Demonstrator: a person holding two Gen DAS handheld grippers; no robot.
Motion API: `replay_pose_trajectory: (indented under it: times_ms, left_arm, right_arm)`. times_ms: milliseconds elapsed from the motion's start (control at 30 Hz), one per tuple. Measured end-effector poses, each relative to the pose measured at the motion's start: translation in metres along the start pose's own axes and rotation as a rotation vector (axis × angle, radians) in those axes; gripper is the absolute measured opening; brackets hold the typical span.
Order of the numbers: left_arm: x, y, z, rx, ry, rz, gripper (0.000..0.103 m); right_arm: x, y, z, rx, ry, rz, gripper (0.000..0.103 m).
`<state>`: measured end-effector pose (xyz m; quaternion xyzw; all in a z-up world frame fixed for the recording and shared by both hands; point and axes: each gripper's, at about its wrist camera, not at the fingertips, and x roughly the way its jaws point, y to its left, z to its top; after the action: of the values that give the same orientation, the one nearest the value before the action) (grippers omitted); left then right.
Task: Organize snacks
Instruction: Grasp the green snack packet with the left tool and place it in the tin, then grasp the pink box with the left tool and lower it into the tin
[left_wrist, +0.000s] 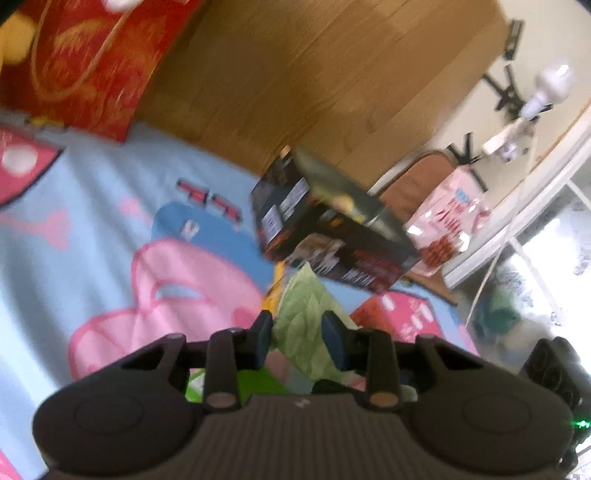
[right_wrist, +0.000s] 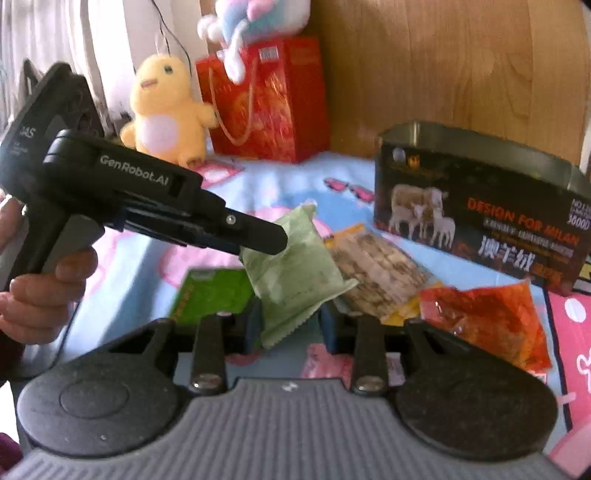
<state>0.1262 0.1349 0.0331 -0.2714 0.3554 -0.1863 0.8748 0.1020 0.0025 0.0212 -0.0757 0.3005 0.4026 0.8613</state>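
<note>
Pale-green foil catches the eye first: a pale green snack packet (right_wrist: 295, 266) hangs lifted off the blue cartoon bedsheet (right_wrist: 122, 258), pinched at its upper edge by the left gripper (right_wrist: 271, 240), which reaches in from nine o'clock in the right wrist view. From the left wrist view that same packet (left_wrist: 306, 314) sits between the pads, which stand fairly wide with the pack filling the gap. The right gripper (right_wrist: 291, 325) is spread, its fingers flanking the packet's lower corner; I cannot tell whether they touch it. Just beside the packet, toward three o'clock, lies a clear cracker pack (right_wrist: 380, 269), and an orange-red packet (right_wrist: 487, 314) toward four. A bright green packet (right_wrist: 210, 291) lies at nine. A black open box (right_wrist: 480, 218) stands at two o'clock, near the wooden headboard (right_wrist: 461, 66).
</note>
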Motion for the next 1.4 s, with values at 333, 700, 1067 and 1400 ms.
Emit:
replay_pose_trajectory:
  times_ms: [333,700,1067,1400]
  left_arm:
    - [0.049,-0.072,0.079,0.139,-0.08,-0.012,0.033]
    - [0.133,-0.079,0.095,0.141,0.022,0.012,0.049]
    - [0.045,-0.049,0.056,0.1,-0.052,0.005,0.049]
    - [-0.022,0.017,-0.011,-0.027,-0.04,0.163,0.049]
  right_arm:
    - [-0.034,-0.042,0.046,-0.004,-0.222,-0.115,0.036]
    - [-0.018,-0.129,0.049,0.143,-0.334,-0.419,0.055]
    - [-0.056,-0.125,0.048,0.275,-0.422,-0.243,0.055]
    - [-0.069,-0.096,-0.013,0.25,-0.233,-0.262,0.055]
